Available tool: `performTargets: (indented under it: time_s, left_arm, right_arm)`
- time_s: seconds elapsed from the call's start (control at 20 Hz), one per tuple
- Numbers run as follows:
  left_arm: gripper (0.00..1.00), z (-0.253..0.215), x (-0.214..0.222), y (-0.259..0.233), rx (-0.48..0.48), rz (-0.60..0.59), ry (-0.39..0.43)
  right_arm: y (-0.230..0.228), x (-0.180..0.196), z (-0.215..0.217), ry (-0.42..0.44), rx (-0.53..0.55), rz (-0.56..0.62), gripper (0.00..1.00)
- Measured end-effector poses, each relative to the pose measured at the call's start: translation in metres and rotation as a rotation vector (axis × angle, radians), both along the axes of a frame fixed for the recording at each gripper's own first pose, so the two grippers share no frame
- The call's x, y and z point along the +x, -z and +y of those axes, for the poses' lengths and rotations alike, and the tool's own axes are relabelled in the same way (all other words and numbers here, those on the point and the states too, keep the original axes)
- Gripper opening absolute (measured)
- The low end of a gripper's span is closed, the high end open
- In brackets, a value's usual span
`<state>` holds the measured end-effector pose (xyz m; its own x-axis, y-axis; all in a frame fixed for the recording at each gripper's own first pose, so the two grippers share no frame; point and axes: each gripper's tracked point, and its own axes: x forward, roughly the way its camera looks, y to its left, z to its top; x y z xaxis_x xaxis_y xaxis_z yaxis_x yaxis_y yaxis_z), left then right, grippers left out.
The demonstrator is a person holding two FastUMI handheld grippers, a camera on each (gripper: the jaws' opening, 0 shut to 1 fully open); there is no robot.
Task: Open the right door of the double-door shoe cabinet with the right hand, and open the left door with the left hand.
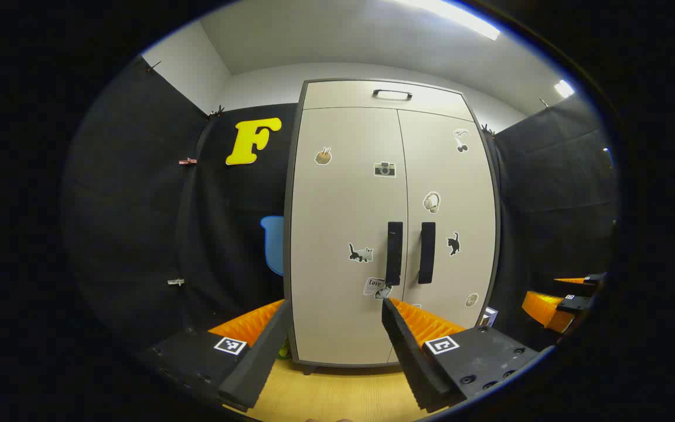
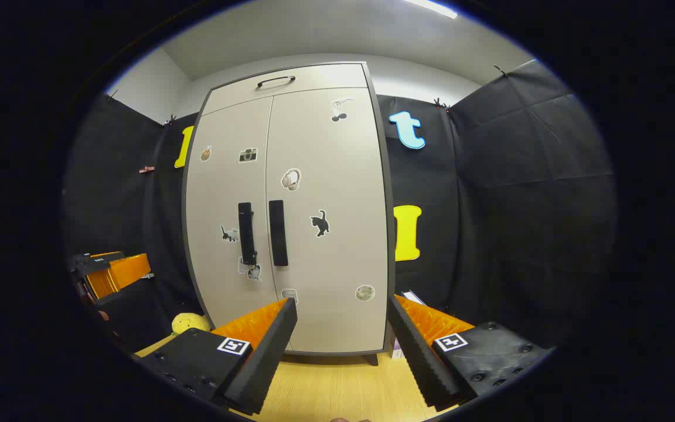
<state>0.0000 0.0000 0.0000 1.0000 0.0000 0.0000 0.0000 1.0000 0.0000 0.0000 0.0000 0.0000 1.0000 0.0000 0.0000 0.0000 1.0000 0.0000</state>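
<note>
Facing shoe cabinet [image 1: 390, 234], both doors seemingly shut; left tongs [image 1: 329, 351] apart, right tongs [image 2: 342, 351] apart, clear of handles.

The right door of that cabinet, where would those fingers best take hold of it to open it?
On its black vertical handle, a tall, narrow bar beside the seam between the doors. Probably best to come straight at the front with the right gripper, now open, one finger on each side of the bar, near its middle. The right door is closed and otherwise flat.

Two fisheye views — ours from each gripper, both facing the shoe cabinet [image 1: 393, 234] front from near, low; shared: its doors, floor [image 2: 337, 387].
</note>
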Motion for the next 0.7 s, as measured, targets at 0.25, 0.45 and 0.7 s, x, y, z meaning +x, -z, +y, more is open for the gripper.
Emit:
performTargets:
  time_s: [0.25,0.45,0.7]
  left_arm:
    - [0.95,0.003,0.009,0.001,-0.002,0.005,0.02]
    - [0.95,0.002,0.014,0.002,0.007,0.01,0.042]
    - [0.95,-0.002,0.018,0.009,-0.013,0.031,0.058]
  right_arm:
    - [-0.002,0.006,0.003,0.018,0.002,-0.002,0.98]
    - [-0.004,0.013,0.006,0.03,-0.008,-0.004,0.98]
    - [-0.003,0.018,0.009,0.027,-0.017,0.003,0.98]
